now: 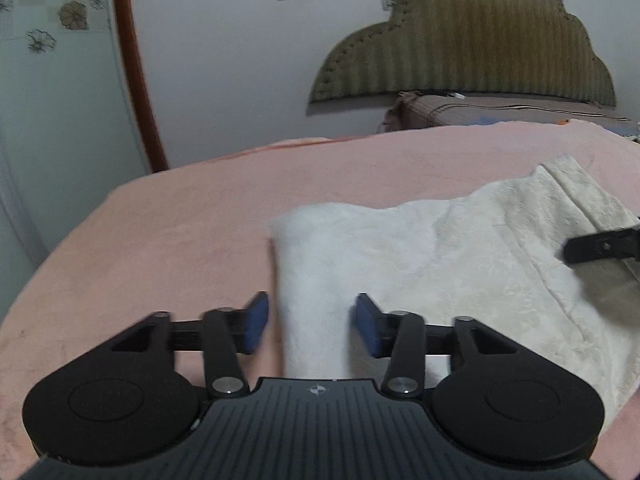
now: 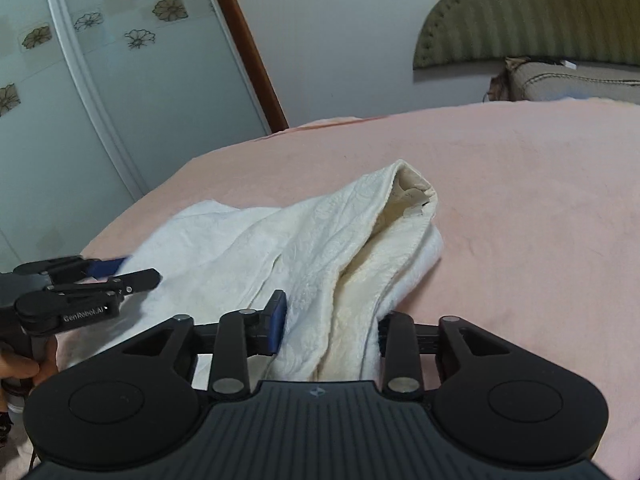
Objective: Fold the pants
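Right gripper stood spread around a bunched fold of the white pants on the pink blanket, apparently poised to grip, while the left gripper hovered apart astride their edge.

My left wrist camera looks low along my left gripper across the bed; my right one, close alongside, shares the white pants and headboard.
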Action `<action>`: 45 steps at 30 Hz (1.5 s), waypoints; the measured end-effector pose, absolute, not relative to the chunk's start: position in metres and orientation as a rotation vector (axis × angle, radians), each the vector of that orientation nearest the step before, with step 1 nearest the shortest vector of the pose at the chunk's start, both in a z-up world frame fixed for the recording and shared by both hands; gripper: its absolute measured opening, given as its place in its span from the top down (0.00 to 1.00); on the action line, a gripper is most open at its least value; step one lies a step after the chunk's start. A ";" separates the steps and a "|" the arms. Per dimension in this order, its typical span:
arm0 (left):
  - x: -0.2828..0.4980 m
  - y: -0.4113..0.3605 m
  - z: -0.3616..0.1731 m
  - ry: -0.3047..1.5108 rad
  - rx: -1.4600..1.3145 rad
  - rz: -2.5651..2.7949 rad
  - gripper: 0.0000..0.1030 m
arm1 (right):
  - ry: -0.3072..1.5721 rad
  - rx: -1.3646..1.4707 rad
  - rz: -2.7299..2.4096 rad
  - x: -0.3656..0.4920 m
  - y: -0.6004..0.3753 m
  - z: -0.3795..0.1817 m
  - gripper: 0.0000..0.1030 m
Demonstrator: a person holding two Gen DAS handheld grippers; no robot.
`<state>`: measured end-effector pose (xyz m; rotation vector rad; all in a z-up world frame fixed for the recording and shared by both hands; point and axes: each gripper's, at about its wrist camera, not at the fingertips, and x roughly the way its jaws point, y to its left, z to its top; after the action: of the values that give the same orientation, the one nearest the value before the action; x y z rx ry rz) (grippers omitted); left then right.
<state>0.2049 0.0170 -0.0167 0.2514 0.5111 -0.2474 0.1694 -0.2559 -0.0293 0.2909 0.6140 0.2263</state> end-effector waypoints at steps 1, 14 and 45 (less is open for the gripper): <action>0.201 0.019 -0.016 0.496 0.258 -0.228 0.29 | 0.620 0.279 0.216 0.168 -0.257 -0.028 0.58; 0.163 0.049 -0.016 0.586 0.080 -0.182 0.03 | 0.448 0.113 0.199 0.073 -0.222 -0.002 0.24; 0.113 0.049 -0.029 0.623 -0.036 -0.141 0.00 | 0.557 0.172 0.063 0.045 -0.178 -0.043 0.02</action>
<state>0.1132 0.0492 -0.0288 -0.0361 0.6233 -0.1413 0.0455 -0.1777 -0.0429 0.1718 0.5569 0.0630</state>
